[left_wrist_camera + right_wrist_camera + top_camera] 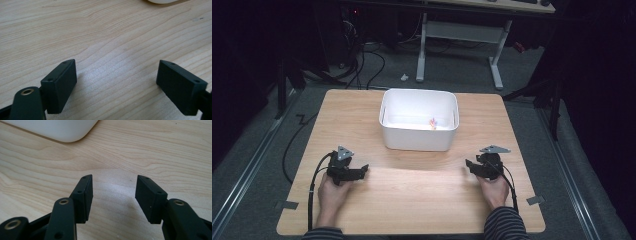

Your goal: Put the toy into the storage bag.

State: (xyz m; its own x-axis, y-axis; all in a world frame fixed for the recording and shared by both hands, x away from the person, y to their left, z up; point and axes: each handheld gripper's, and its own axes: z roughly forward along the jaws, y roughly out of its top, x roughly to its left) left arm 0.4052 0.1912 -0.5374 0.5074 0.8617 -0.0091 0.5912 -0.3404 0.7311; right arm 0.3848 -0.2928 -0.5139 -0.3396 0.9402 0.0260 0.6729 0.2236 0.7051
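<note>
Both tools are held low over the near part of the counter, one in each hand, with nothing between their jaws. Left tool is kept spread wide, its jaws well apart above bare wood, as is seen in the left gripper view. Right tool is spread less widely, and bare wood alone is seen between its jaws in the right gripper view. Such a posture is judged to be a rest with the hands parked apart. Farther off, a white bin is set at the counter's middle, where it can be reached from either side. A small orange item is kept inside it, near the right wall; its kind cannot be told.
</note>
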